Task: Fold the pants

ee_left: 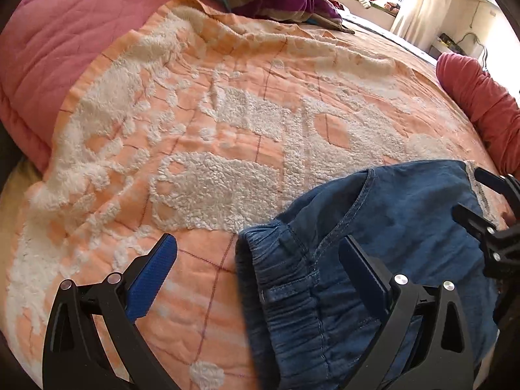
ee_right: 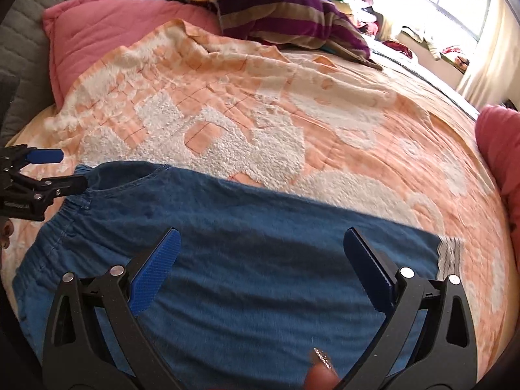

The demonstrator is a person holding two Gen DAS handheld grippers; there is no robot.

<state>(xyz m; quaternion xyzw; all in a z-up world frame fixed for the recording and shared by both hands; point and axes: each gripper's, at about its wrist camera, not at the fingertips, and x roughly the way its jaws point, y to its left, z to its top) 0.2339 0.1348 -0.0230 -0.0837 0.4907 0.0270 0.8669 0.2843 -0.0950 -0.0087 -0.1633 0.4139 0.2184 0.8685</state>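
Observation:
Blue denim pants [ee_right: 247, 247] lie flat on an orange and white bedspread [ee_right: 260, 113], elastic waistband [ee_left: 292, 279] to the left, frayed leg hem [ee_right: 450, 253] to the right. My left gripper [ee_left: 260, 250] is open, straddling the waistband edge: one finger over the bedspread, the other over the denim. It also shows in the right wrist view [ee_right: 68, 169] at the waistband corner. My right gripper [ee_right: 261, 240] is open and empty above the middle of the pants. It shows at the right edge of the left wrist view [ee_left: 484, 195], near the hem.
A pink quilt [ee_left: 48, 58] is bunched at the bed's left and a purple striped blanket [ee_right: 286, 13] at the far side. A red cushion [ee_left: 481, 97] lies at the right. A window and cluttered sill [ee_right: 455, 0] are beyond the bed.

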